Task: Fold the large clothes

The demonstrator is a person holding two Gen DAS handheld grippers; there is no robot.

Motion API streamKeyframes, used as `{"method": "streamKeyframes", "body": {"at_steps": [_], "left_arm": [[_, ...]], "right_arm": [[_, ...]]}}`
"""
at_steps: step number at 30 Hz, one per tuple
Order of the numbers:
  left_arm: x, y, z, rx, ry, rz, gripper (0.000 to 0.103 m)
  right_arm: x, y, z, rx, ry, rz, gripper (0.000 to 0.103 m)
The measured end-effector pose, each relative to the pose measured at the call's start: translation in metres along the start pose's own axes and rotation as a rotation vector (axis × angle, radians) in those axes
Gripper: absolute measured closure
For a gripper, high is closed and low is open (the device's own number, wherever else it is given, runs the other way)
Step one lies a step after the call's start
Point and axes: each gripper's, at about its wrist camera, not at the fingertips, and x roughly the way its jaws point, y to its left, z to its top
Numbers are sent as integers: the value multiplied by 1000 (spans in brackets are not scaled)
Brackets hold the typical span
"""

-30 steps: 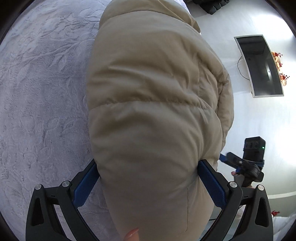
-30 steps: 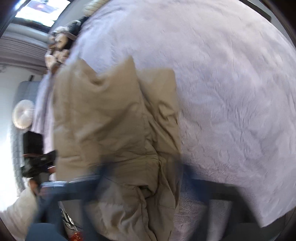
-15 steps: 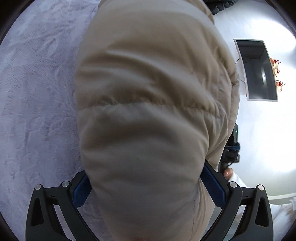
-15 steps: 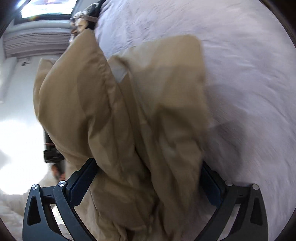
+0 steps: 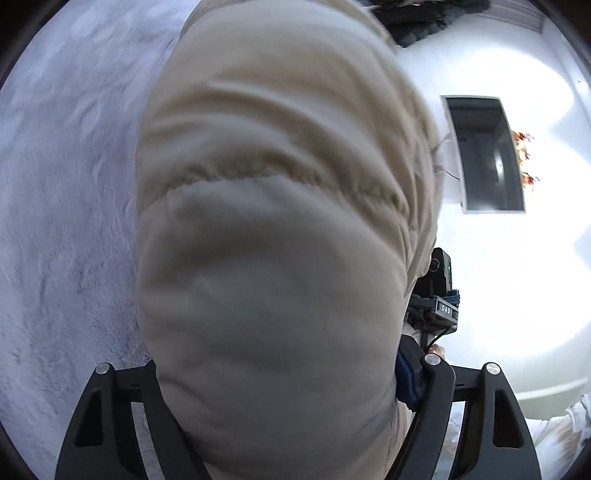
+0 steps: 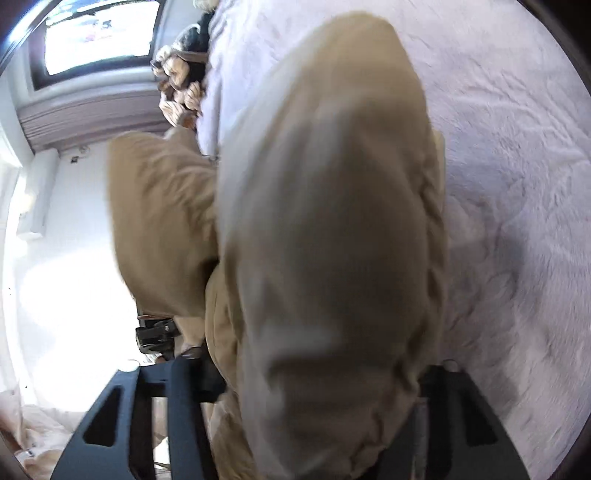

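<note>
A beige puffer jacket (image 5: 273, 221) lies bunched on a pale lilac plush bed cover (image 5: 66, 221). In the left wrist view a thick quilted fold bulges up between the fingers of my left gripper (image 5: 277, 376). Its jaws are closing, and the blue pad (image 5: 406, 380) on the right presses into the fabric. In the right wrist view another part of the jacket (image 6: 325, 203) fills the gap of my right gripper (image 6: 314, 369). Those jaws are closing too, with the fabric squeezed between them. The padding hides both pairs of fingertips.
The bed cover (image 6: 517, 184) spreads to the right. A dark screen (image 5: 484, 155) hangs on the white wall beside orange flowers (image 5: 524, 158). Stuffed toys (image 6: 181, 81) sit at the bed's far end under a window (image 6: 99, 33). Bright floor lies beside the bed.
Both pairs of jaws have narrowed onto the jacket. The right gripper dropped down onto the fabric, which now fills its view. The fold in the left view bulges closer and higher.
</note>
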Motion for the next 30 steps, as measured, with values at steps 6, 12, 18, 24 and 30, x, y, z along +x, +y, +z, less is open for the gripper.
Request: {"method": "streamKeyframes", "body": {"at_steps": [6, 12, 18, 24, 30], "left_arm": [[-58, -11, 17, 82, -34, -47, 23], [-155, 17, 49, 101, -123, -5, 23], [-239, 79, 69, 44, -213, 71, 23], [-264, 159, 86, -68, -250, 122, 20], [-250, 181, 81, -83, -280, 156, 11]], "right_arm": [[10, 44, -14, -39, -82, 22, 59], [76, 103, 2, -104, -91, 63, 59], [187, 139, 42, -134, -14, 107, 59], [285, 135, 64, -118, 55, 102, 59], [309, 112, 69, -33, 37, -35, 33]]}}
